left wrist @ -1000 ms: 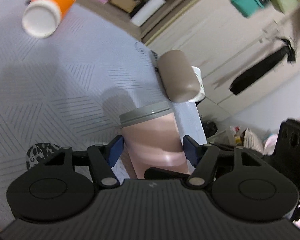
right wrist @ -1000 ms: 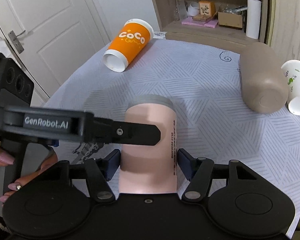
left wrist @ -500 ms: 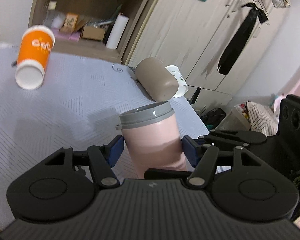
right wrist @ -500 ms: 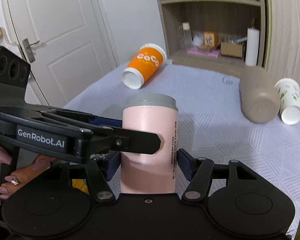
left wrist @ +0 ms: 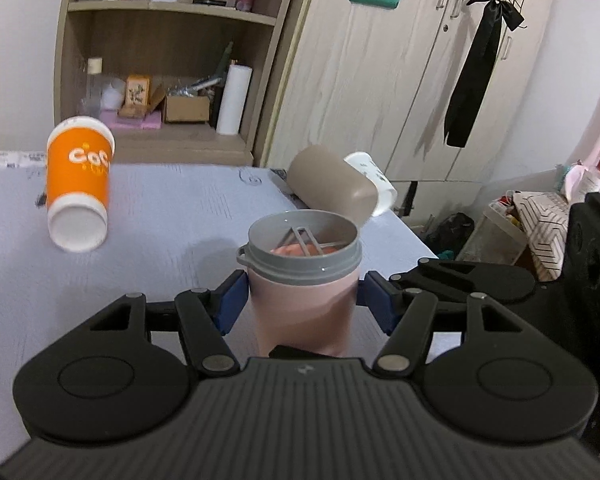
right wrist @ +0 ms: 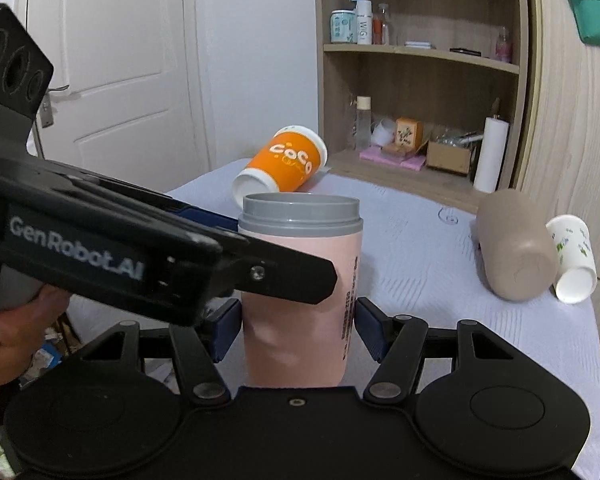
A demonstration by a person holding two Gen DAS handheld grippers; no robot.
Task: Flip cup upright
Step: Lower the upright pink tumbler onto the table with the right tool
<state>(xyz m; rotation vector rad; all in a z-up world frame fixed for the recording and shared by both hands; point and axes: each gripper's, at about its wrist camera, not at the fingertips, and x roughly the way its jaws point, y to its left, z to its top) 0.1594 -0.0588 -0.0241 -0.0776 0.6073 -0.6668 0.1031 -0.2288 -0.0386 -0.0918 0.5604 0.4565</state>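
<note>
we see a pink cup (left wrist: 302,300) with a grey rim (left wrist: 300,258) standing up straight, open end at the top, and we will say where things are from this cup. inside its open top we see a thin grey bar. our left gripper (left wrist: 300,304) is around the lower part of the pink cup, one blue pad (left wrist: 230,306) on each side. in the left view the pad on the left side looks right against the cup wall, and the pad on the right side sits just beside it, so we cannot tell for sure how tight the hold is. our right gripper (right wrist: 296,328) is around the same cup (right wrist: 300,300) from another side, its blue pads (right wrist: 225,330) close on both walls, and here too we cannot tell if both pads truly press. in the right view the black left gripper arm (right wrist: 148,256) crosses in front of the cup. the cup is over a pale purple table cloth (left wrist: 160,220), but its bottom is hidden, so we cannot tell if it rests on the cloth. behind the cup and to its left, an orange paper cup (left wrist: 78,184) lies on its side. behind the cup and to its right, a brown bottle (left wrist: 332,186) lies on its side, and a white paper cup (left wrist: 370,176) lies just beside the bottle. far behind the cup is a wooden shelf (left wrist: 172,16) with a white paper roll (left wrist: 234,100) on it.
</note>
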